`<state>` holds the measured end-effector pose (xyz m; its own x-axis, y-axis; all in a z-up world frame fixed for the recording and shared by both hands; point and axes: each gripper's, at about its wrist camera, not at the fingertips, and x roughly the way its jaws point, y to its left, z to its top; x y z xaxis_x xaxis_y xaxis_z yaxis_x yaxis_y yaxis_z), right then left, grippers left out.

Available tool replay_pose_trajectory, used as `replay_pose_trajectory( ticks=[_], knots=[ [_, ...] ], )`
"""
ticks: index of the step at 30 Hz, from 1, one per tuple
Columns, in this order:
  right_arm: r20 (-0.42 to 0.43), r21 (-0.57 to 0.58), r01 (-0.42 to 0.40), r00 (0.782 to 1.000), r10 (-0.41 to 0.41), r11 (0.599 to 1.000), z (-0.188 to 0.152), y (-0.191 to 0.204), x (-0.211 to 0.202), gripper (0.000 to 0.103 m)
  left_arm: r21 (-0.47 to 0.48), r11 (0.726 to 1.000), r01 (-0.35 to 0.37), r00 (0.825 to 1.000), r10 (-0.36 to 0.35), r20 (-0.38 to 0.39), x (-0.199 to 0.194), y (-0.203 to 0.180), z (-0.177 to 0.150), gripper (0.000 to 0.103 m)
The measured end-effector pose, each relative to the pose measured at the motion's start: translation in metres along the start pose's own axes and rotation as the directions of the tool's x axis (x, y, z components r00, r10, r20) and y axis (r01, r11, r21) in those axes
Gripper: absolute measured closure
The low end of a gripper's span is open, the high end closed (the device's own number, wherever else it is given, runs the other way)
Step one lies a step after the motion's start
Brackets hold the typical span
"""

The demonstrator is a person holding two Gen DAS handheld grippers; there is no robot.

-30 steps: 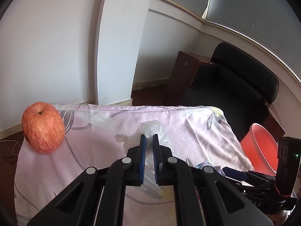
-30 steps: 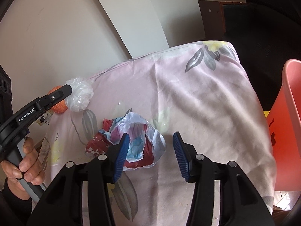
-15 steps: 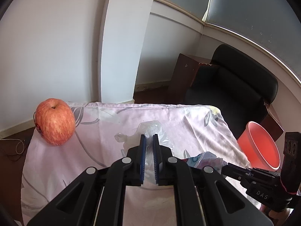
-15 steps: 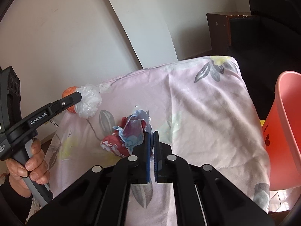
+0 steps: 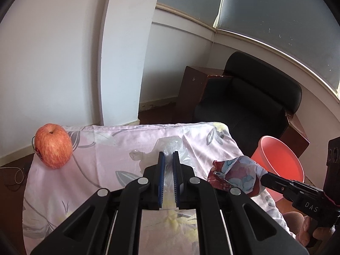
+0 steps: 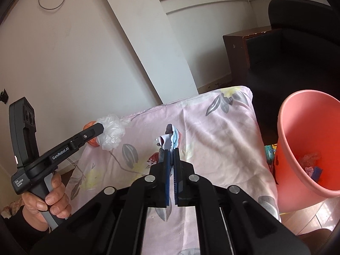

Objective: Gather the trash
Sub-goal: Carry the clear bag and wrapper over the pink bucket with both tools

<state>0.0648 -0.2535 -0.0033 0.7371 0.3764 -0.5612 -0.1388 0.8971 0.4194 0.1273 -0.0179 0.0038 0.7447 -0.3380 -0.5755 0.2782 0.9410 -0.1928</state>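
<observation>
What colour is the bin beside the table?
The bin is salmon pink; the right wrist view shows it best.

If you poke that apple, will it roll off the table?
Probably it rolls: the apple is round and sits near the corner of the cloth-covered table. It looks firm, so it likely wouldn't squash. The soft cloth might slow it.

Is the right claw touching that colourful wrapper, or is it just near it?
Touching. The right wrist view shows the right claw shut on the wrapper, which sticks up from between its fingertips, lifted off the cloth.
</observation>
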Motion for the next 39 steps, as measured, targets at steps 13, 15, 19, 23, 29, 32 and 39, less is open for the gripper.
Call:
replay_pose_trajectory(
  ticks=[13, 15, 19, 23, 29, 32, 39],
  knots=[
    [0.122, 0.111, 0.069, 0.989, -0.083, 0.991, 0.005, -0.053, -0.057, 0.1, 0.092, 0.992, 0.089, 0.996, -0.089, 0.002, 0.001, -0.065, 0.007, 0.096],
    [0.142, 0.132, 0.081, 0.985, -0.1, 0.988, 0.006, -0.062, -0.067, 0.1, 0.107, 0.989, 0.101, 0.995, -0.102, 0.001, 0.002, -0.075, 0.009, 0.096],
    [0.177, 0.176, 0.108, 0.974, -0.14, 0.978, 0.007, -0.083, -0.084, 0.1, 0.133, 0.984, 0.121, 0.993, -0.122, -0.003, 0.004, -0.094, 0.012, 0.096],
    [0.206, 0.228, 0.136, 0.961, -0.184, 0.964, 0.007, -0.106, -0.099, 0.1, 0.165, 0.976, 0.141, 0.99, -0.14, -0.015, 0.009, -0.115, 0.012, 0.096],
    [0.227, 0.278, 0.183, 0.941, -0.25, 0.943, 0.005, -0.134, -0.114, 0.1, 0.212, 0.962, 0.171, 0.985, -0.166, -0.043, 0.019, -0.145, 0.008, 0.096],
    [0.232, 0.288, 0.206, 0.932, -0.278, 0.935, 0.005, -0.145, -0.118, 0.1, 0.231, 0.955, 0.188, 0.982, -0.179, -0.056, 0.024, -0.16, 0.008, 0.096],
    [0.222, 0.316, 0.239, 0.922, -0.317, 0.918, 0.001, -0.167, -0.118, 0.1, 0.268, 0.937, 0.223, 0.975, -0.21, -0.079, 0.036, -0.19, 0.008, 0.096]
  ],
)
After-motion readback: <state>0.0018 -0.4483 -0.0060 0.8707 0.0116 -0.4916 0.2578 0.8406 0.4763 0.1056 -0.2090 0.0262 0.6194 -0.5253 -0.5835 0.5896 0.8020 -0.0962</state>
